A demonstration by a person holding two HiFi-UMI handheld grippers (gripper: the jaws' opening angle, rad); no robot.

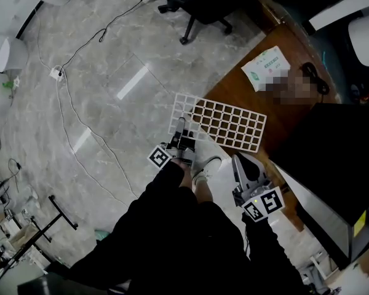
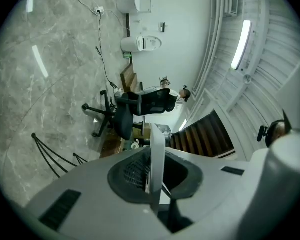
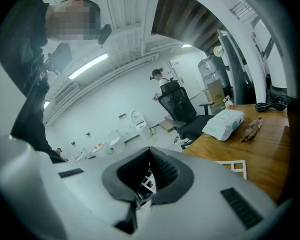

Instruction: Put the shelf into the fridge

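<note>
The white grid shelf (image 1: pixel 224 123) lies partly on the wooden table (image 1: pixel 283 112), its left end overhanging the floor. My left gripper (image 1: pixel 182 125) is shut on the shelf's near left edge. In the left gripper view that edge shows as a white bar (image 2: pixel 157 156) standing upright between the dark pads (image 2: pixel 132 174). My right gripper (image 1: pixel 240 161) is held close to the body, just right of the left hand, shut with nothing in it. In the right gripper view (image 3: pixel 149 180) a corner of the shelf (image 3: pixel 236 167) lies on the table beyond the jaws.
A tall black appliance (image 1: pixel 332 158) stands at the right, next to the table. A white packet (image 1: pixel 265 68) and a dark cable (image 1: pixel 313 75) lie on the table. A black office chair (image 1: pixel 197 5) and a floor cable (image 1: pixel 80 121) are on the marble floor.
</note>
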